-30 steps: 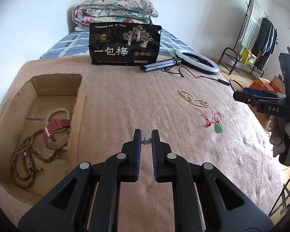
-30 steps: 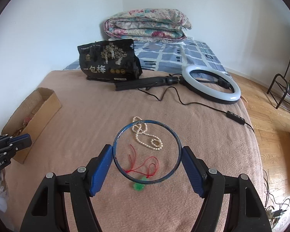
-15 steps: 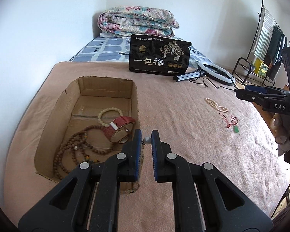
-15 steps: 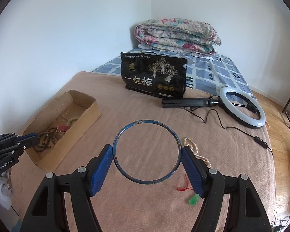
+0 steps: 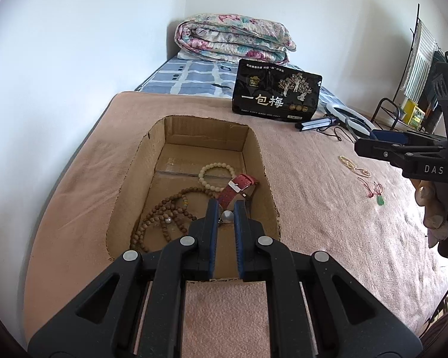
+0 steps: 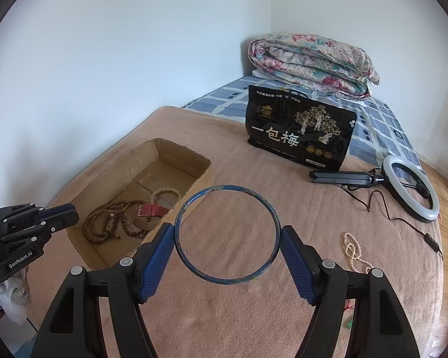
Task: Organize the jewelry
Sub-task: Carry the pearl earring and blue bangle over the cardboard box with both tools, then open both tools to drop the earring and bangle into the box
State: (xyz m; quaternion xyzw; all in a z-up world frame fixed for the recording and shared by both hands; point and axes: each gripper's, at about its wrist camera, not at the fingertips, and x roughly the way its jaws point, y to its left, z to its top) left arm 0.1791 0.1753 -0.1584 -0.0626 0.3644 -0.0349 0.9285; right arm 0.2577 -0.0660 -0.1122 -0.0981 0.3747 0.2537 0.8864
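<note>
Over the box (image 5: 255, 161) on the bed, the left gripper (image 5: 223, 216) clenches a small bead (image 5: 227, 216) while the right gripper (image 6: 227, 238) grasps the bangle (image 6: 268, 208) beside it; next, judged: release both into the box.

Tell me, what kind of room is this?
Most likely a bedroom: the jewelry work is done on a bed under a tan blanket, a folded floral quilt lies at its far end, and a clothes rack stands to one side.
</note>
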